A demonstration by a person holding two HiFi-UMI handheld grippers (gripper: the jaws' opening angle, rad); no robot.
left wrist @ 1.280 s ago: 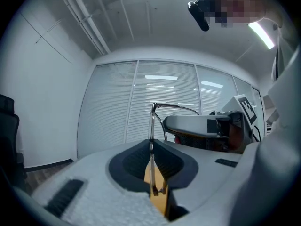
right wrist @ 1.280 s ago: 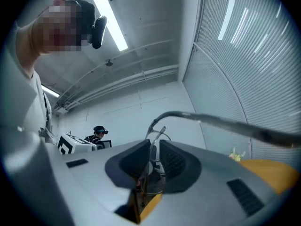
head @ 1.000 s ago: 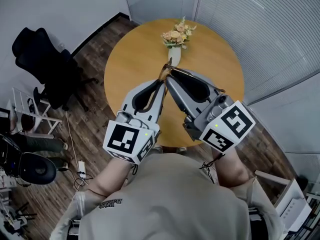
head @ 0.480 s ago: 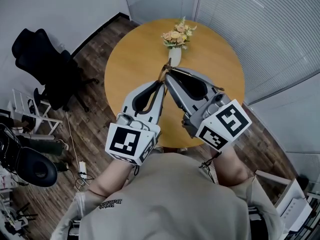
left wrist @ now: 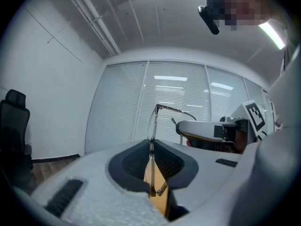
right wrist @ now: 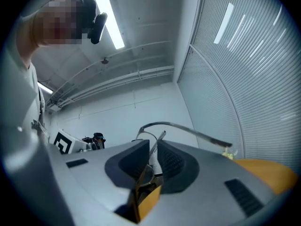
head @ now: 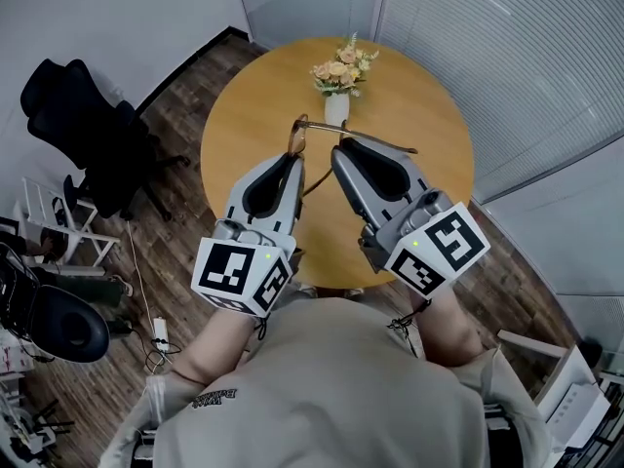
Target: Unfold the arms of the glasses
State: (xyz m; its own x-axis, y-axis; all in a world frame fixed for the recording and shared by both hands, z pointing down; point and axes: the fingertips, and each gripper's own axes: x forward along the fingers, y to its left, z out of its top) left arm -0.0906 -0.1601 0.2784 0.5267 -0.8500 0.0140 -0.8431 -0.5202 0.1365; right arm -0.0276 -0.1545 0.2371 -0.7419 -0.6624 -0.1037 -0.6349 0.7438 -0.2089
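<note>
Thin-framed glasses (head: pixel 322 124) hang in the air over the round wooden table (head: pixel 429 105), held between both grippers. My left gripper (head: pixel 295 156) is shut on the left lens rim; in the left gripper view the rim (left wrist: pixel 151 126) stands upright between the jaws. My right gripper (head: pixel 341 147) is shut on the glasses near their other end. One arm (head: pixel 385 143) sticks out to the right past it and shows as a long thin bar (right wrist: pixel 188 128) in the right gripper view. The other arm runs back below the left jaws.
A white vase of flowers (head: pixel 338 81) stands on the table just beyond the glasses. A black office chair (head: pixel 83 125) is on the wooden floor to the left. Blinds (head: pixel 507 47) close off the right side.
The two gripper tips, close together before, have drawn apart. The left one moved left with the frame. The glasses' right arm now sticks out to the right.
</note>
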